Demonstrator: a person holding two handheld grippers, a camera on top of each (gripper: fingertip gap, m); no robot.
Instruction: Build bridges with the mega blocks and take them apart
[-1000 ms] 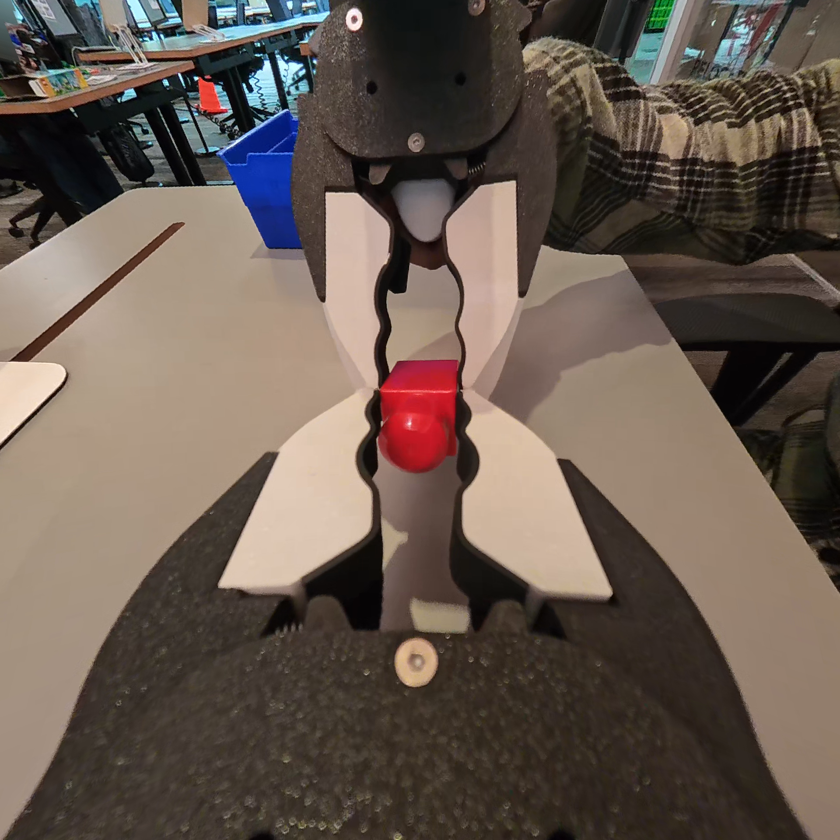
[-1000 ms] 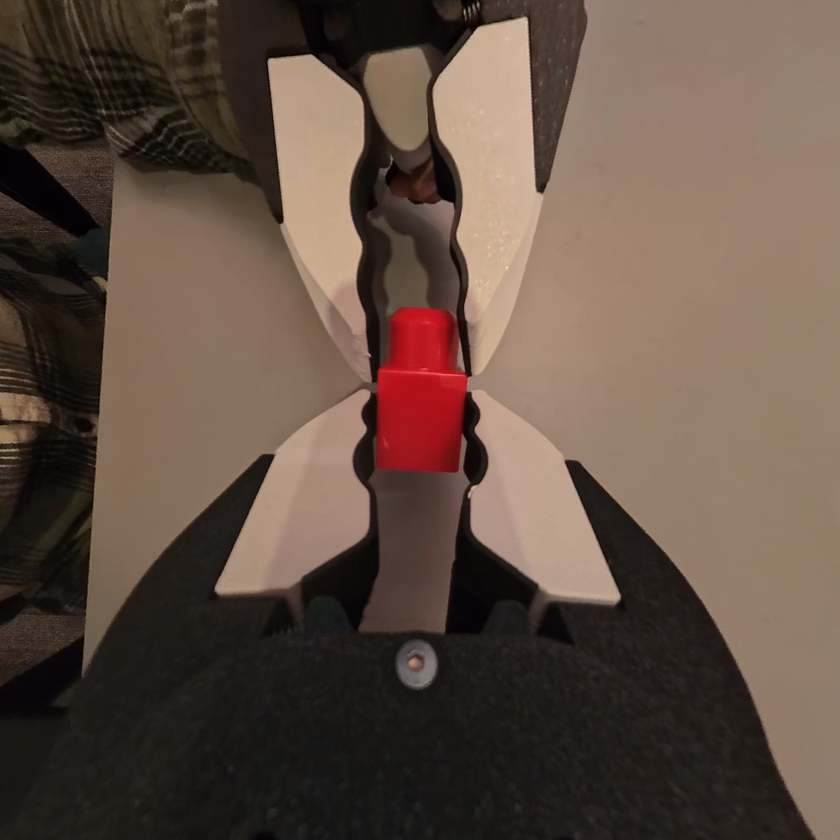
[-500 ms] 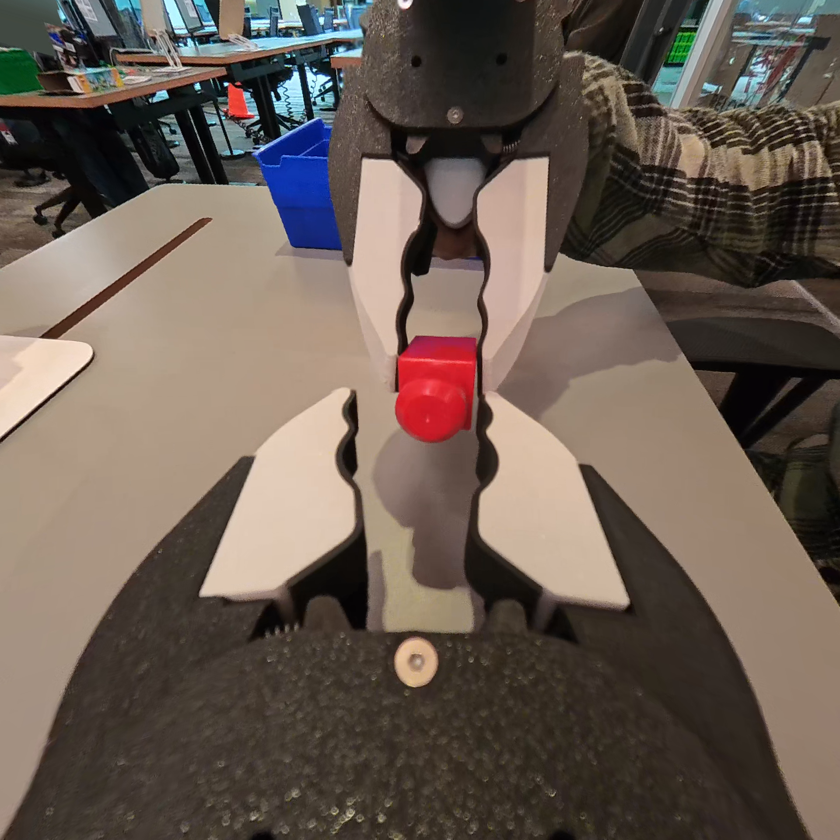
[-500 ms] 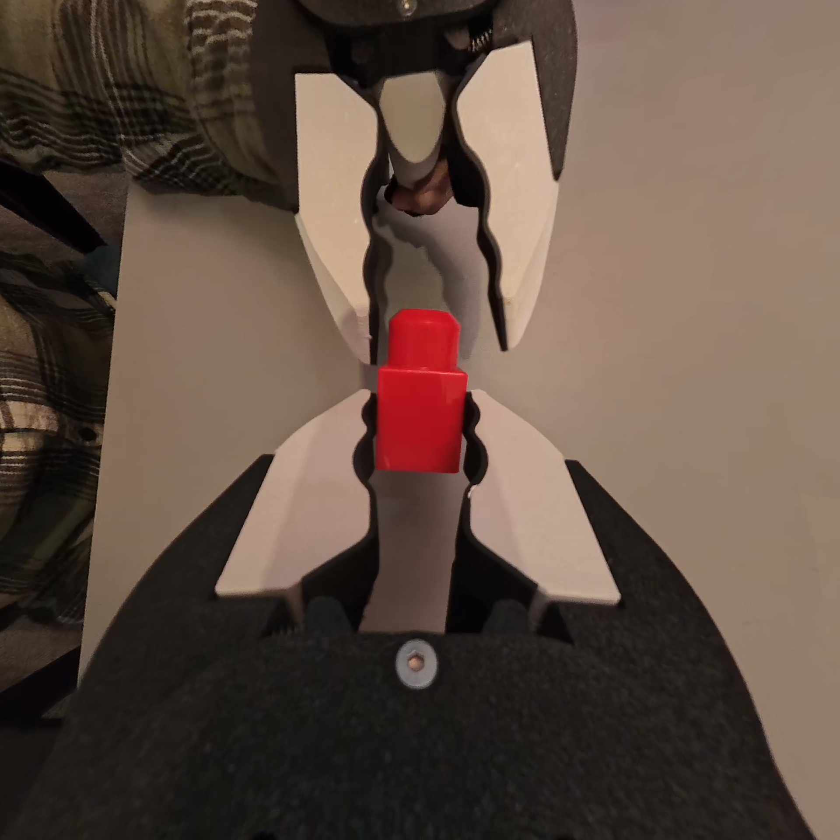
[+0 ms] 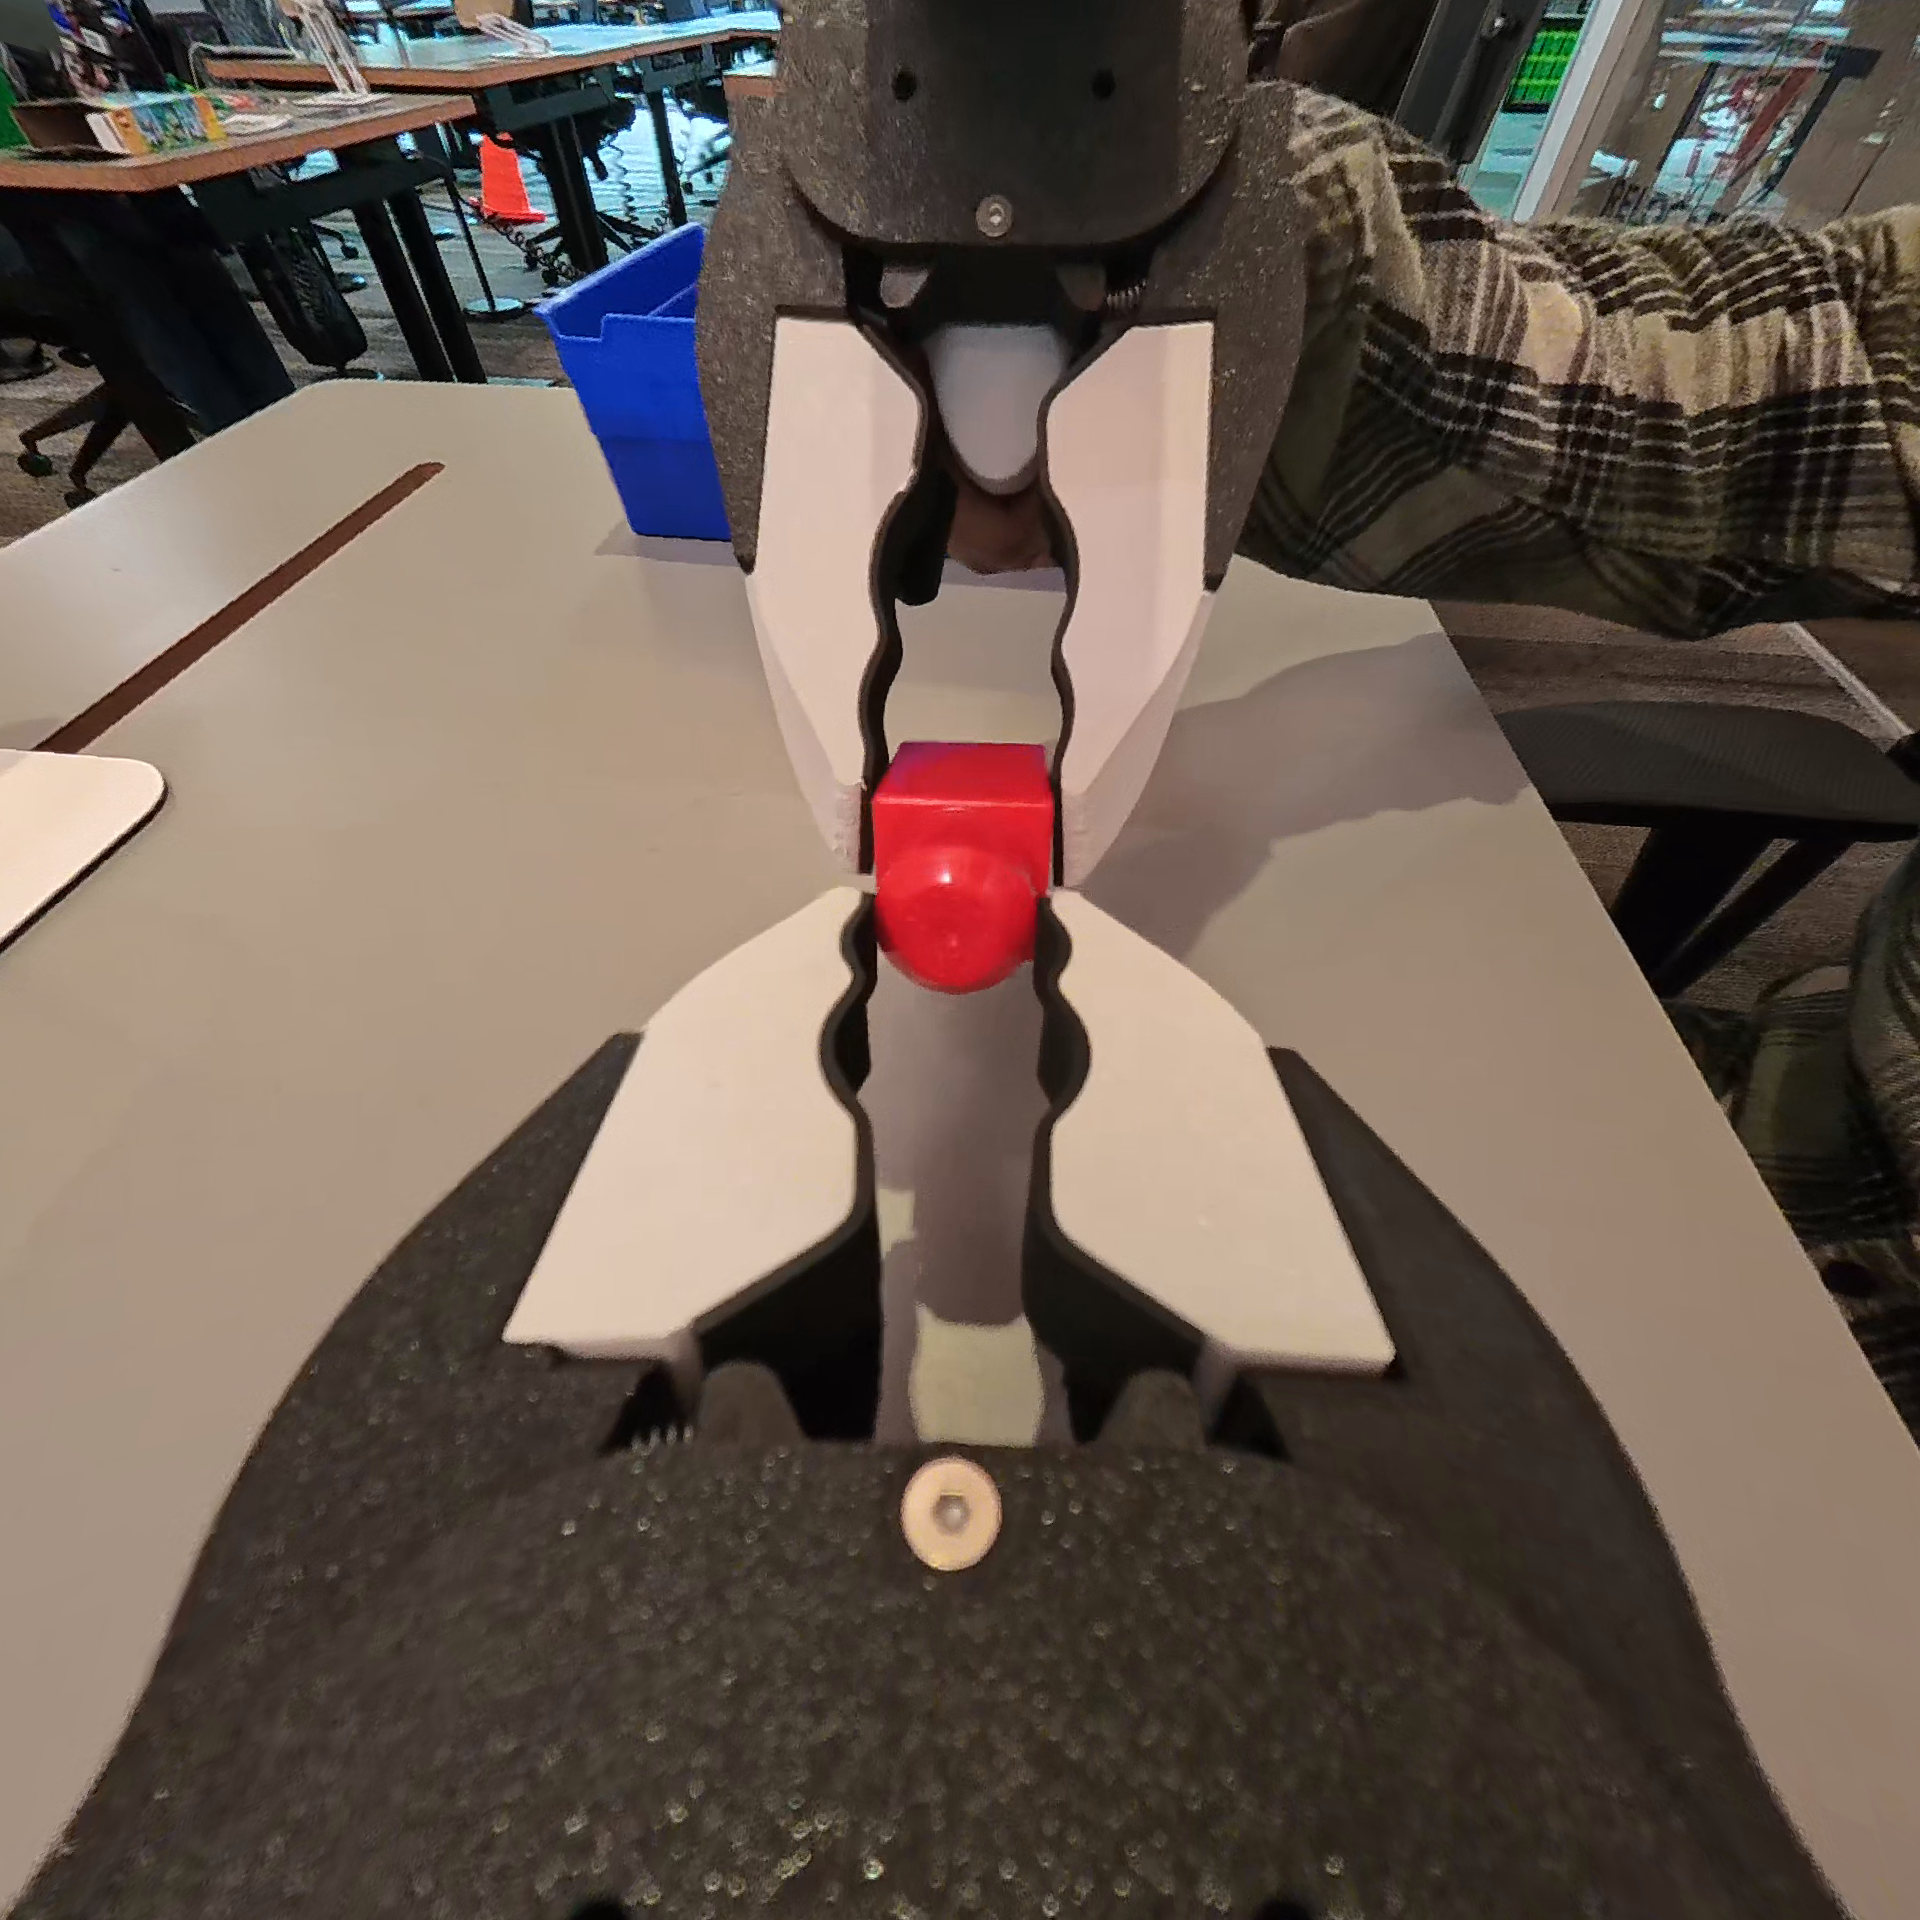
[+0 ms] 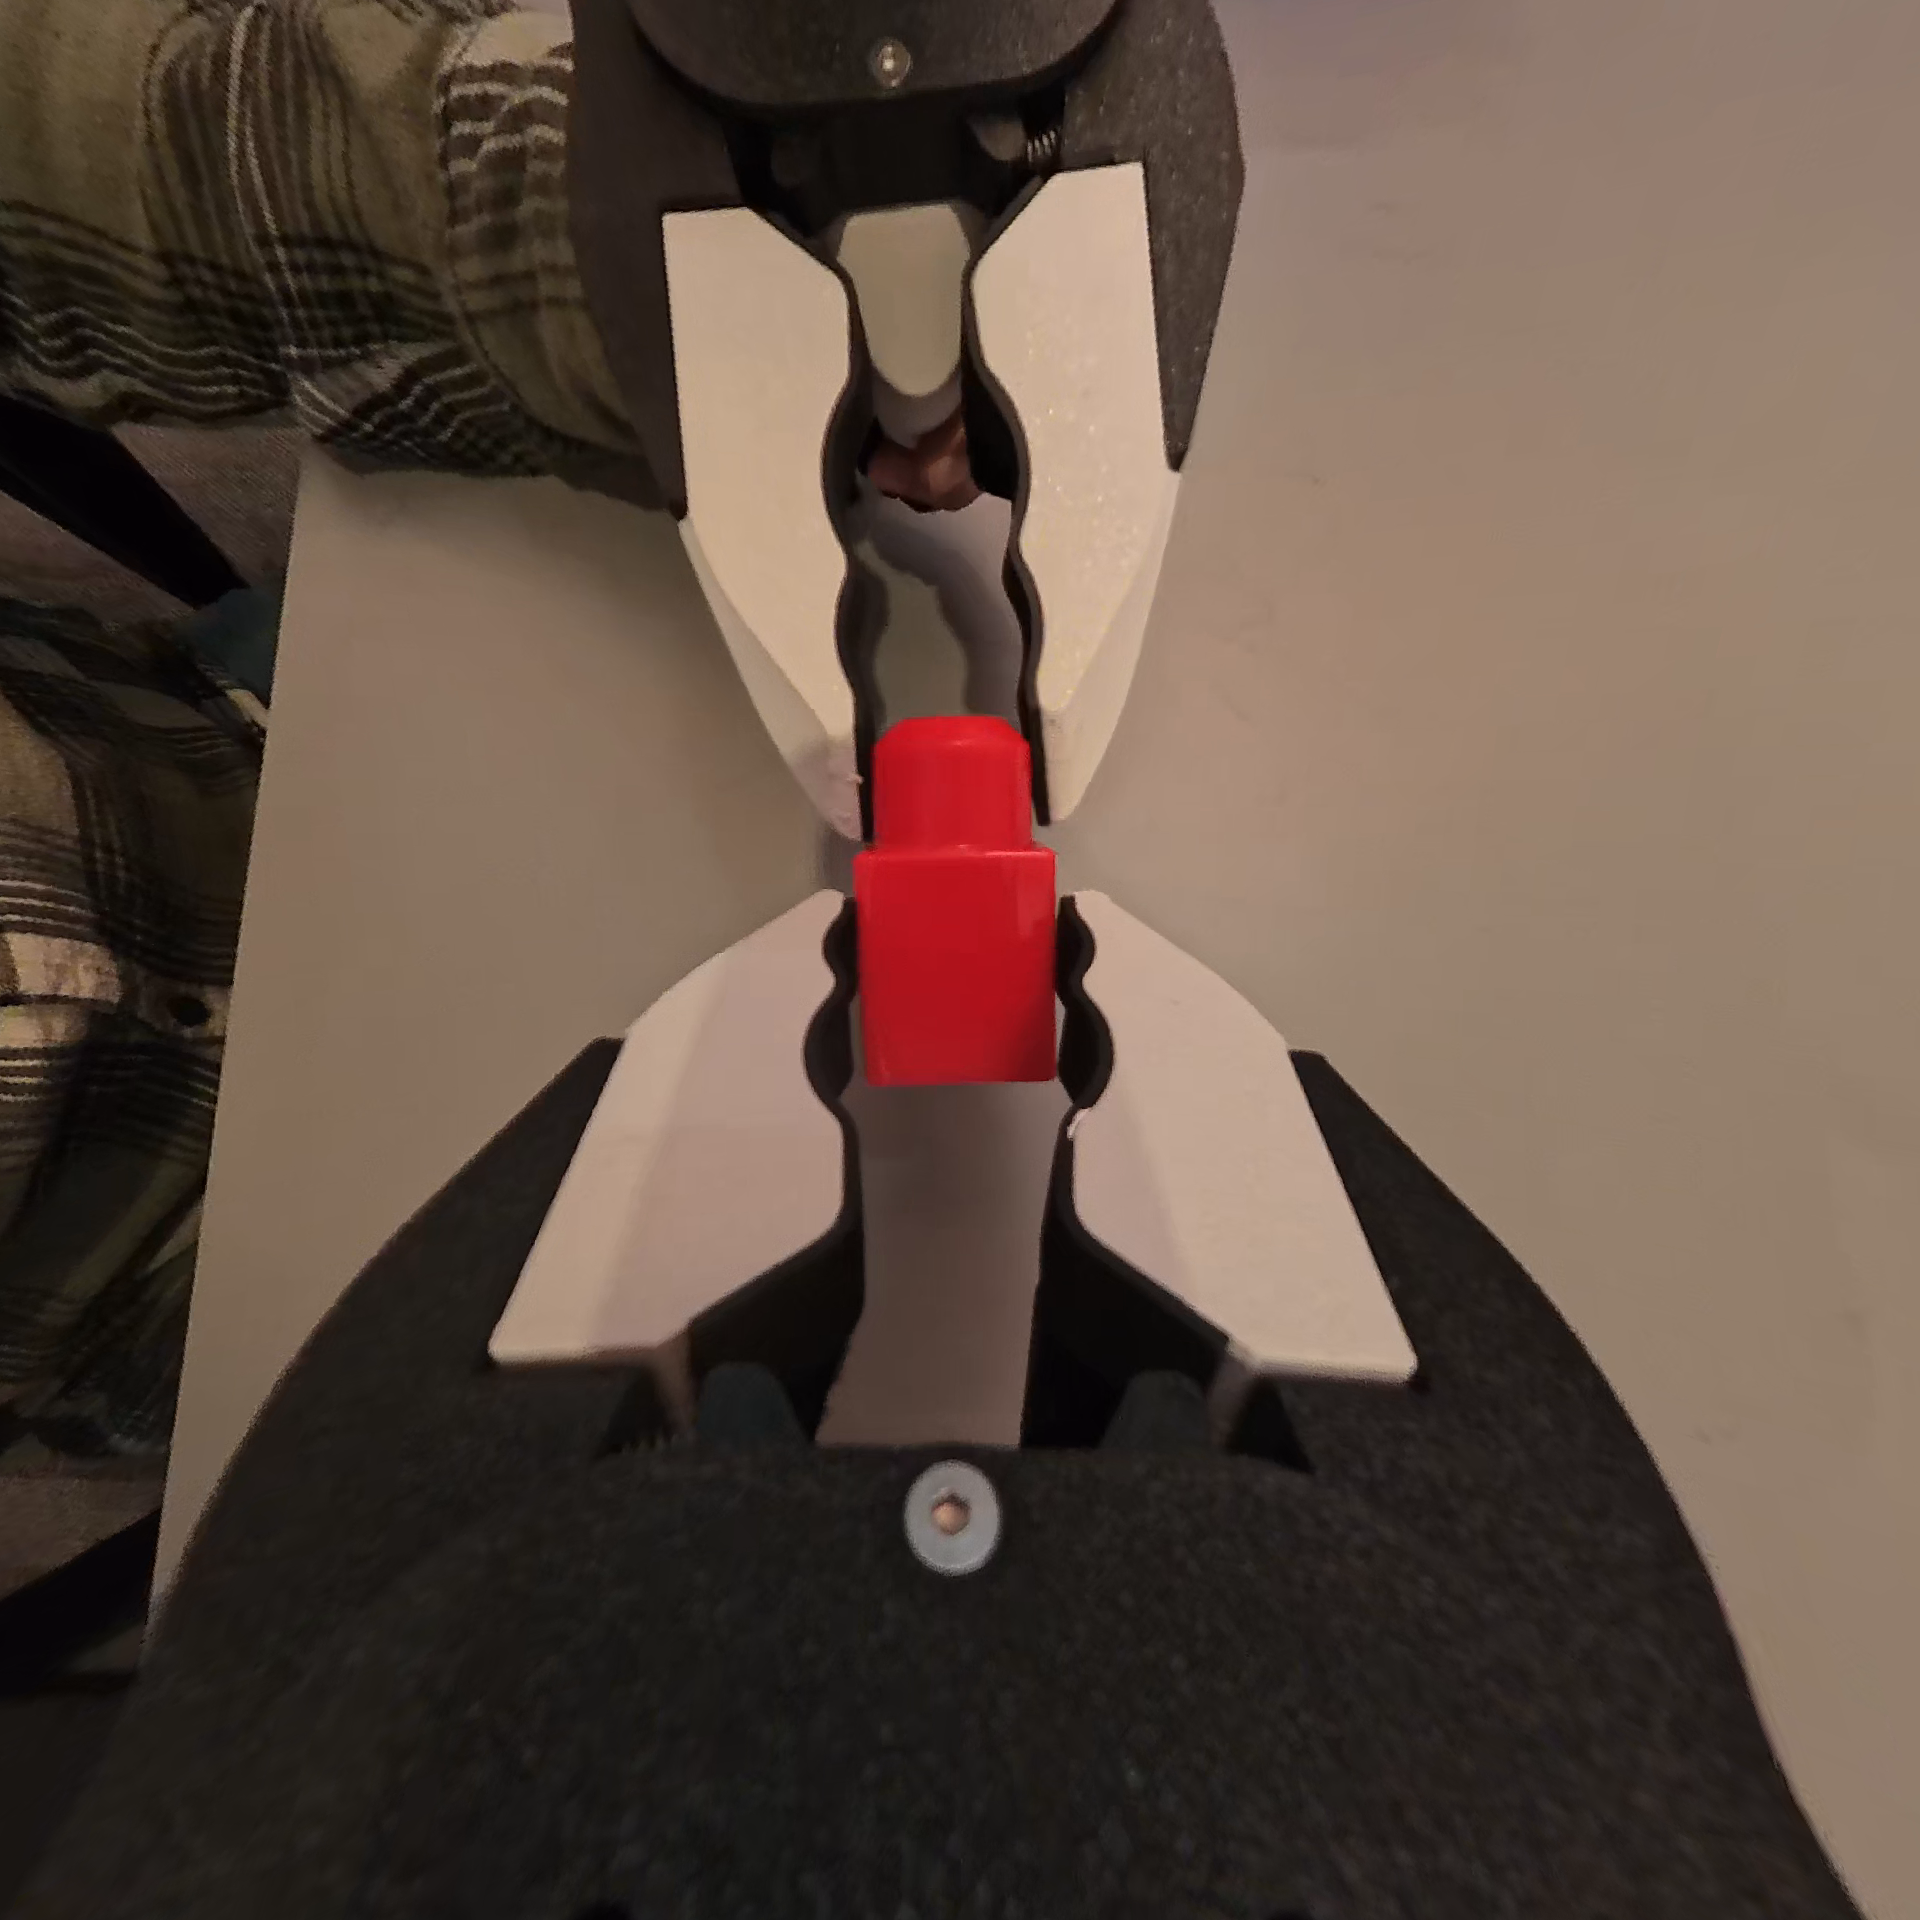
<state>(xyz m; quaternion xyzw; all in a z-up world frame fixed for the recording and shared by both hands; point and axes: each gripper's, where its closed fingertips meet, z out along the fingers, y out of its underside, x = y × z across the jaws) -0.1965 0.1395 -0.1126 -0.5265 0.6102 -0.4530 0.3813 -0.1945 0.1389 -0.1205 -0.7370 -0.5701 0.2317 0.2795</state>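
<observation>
Red block (image 5: 958,821) above grey table (image 5: 416,831), office desks (image 5: 312,125) behind.

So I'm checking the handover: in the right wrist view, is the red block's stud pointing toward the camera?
No, the red block has its stud pointing away from the camera, toward the left gripper facing it.

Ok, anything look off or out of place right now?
Only one mega block shows: a single red block held sideways above the table, the right gripper on its body and the left gripper around its stud. No bridge in view.
</observation>
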